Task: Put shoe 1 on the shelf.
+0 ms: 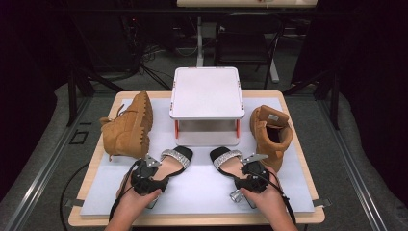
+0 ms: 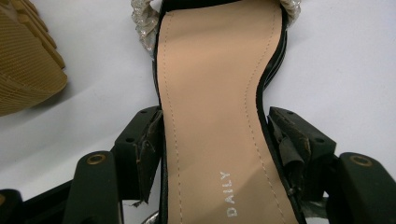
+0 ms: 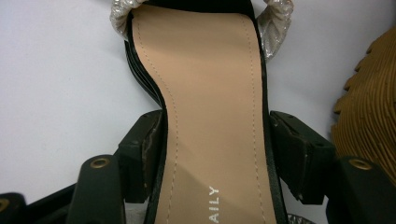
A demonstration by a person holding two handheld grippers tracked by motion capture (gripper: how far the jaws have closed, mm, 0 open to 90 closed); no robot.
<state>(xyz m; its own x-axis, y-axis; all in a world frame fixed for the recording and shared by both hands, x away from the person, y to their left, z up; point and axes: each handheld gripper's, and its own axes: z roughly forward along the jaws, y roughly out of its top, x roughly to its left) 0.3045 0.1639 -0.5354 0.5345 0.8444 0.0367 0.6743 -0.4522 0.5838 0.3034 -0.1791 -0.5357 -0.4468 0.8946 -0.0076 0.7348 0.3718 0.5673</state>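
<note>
Two black heeled sandals with beige insoles and silver toe straps lie side by side on the white mat. My left gripper [image 1: 159, 174] is shut on the left sandal [image 1: 175, 161]. In the left gripper view the pads [image 2: 145, 149] press both edges of the left sandal's insole [image 2: 210, 93] at its narrow waist, with the left gripper [image 2: 215, 140] straddling it. My right gripper [image 1: 241, 173] is shut on the right sandal [image 1: 226, 160] in the same way. In the right gripper view the right gripper [image 3: 215, 144] squeezes the right sandal's insole [image 3: 210, 79] between its pads [image 3: 292, 149].
A tan boot [image 1: 127, 127] lies on its side at the left, sole toward the sandals, and its tread [image 2: 23, 60] is close by. Another tan boot [image 1: 270, 132] stands upright at the right, with its sole [image 3: 369, 116] near my right jaw. A white two-tier stand [image 1: 206, 91] stands behind the sandals.
</note>
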